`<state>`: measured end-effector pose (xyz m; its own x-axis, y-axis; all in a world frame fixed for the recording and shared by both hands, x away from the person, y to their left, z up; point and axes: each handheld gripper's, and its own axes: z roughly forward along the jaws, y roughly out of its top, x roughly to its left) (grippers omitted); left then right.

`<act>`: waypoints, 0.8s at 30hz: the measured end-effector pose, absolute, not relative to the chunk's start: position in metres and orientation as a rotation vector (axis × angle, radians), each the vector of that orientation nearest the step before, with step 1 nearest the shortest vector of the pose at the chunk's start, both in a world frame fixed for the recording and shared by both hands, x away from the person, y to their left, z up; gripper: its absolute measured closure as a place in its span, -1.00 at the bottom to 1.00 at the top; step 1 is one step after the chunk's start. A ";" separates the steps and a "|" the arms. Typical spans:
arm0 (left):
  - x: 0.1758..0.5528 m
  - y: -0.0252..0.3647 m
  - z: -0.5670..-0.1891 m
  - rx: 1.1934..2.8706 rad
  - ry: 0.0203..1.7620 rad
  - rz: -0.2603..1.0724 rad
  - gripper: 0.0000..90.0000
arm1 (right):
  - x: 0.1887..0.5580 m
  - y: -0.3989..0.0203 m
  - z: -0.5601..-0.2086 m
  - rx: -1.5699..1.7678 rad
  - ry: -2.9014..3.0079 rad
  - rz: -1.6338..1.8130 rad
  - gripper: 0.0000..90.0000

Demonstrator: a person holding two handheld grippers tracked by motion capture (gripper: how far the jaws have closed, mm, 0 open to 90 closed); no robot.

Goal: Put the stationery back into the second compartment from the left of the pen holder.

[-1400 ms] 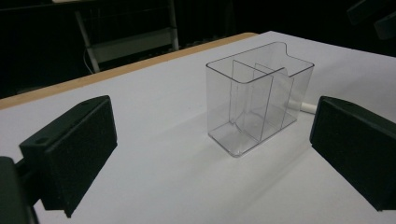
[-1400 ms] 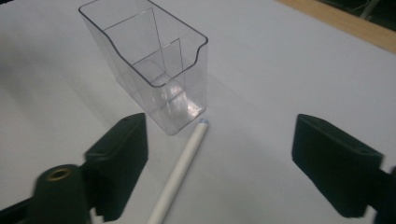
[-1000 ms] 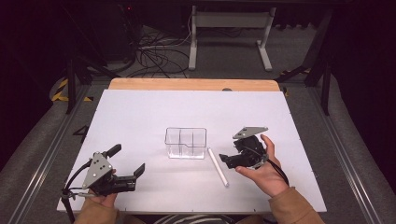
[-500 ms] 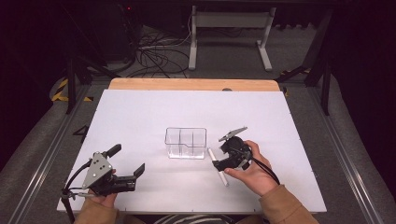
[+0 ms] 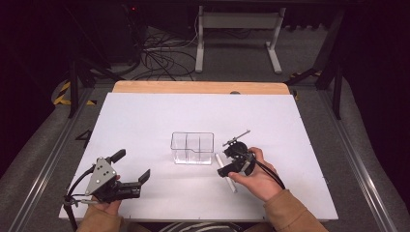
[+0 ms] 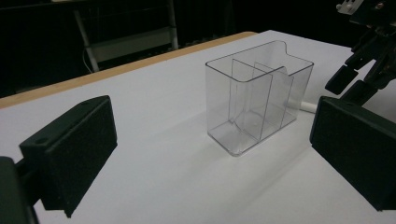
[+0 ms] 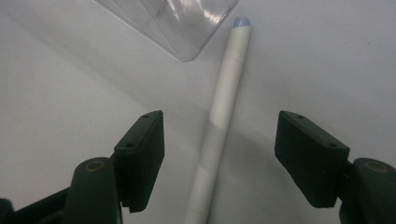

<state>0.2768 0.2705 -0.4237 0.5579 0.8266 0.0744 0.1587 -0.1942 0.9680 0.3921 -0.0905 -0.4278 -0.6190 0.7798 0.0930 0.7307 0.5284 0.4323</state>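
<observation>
A white pen with a pale blue end lies on the white table, just right of a clear container split into compartments. My right gripper points down over the pen. Its jaws have just been closing a little. In the right gripper view the pen lies lengthwise between the jaws of the right gripper, with a gap on each side. My left gripper rests near the front left, open with nothing in it. Its own view frames the container between the jaws of the left gripper, with the right gripper behind.
A wooden strip runs along the table's far edge. Beyond it are cables on the floor and a metal stand. A corner of the container lies close to the pen's blue end.
My right gripper has moved left and down from beside the container to just over the pen, tipping its jaws downward. The left gripper has stayed where it was.
</observation>
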 end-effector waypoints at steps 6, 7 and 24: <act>0.277 0.271 -0.424 1.683 0.833 0.752 -0.97 | 0.393 -0.087 -0.430 1.351 2.647 0.631 -0.19; 0.277 0.271 -0.424 1.682 0.833 0.752 -0.97 | 0.393 -0.087 -0.430 1.351 2.644 0.630 -0.19; 0.277 0.271 -0.424 1.686 0.832 0.752 -0.97 | 0.398 -0.075 -0.439 1.348 2.568 0.547 0.18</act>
<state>0.2770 0.2708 -0.4239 0.5584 0.8261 0.0757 0.1585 -0.1958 0.9678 0.3975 -0.0747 -0.4389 -0.5685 0.8226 0.0028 0.7524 0.5186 0.4061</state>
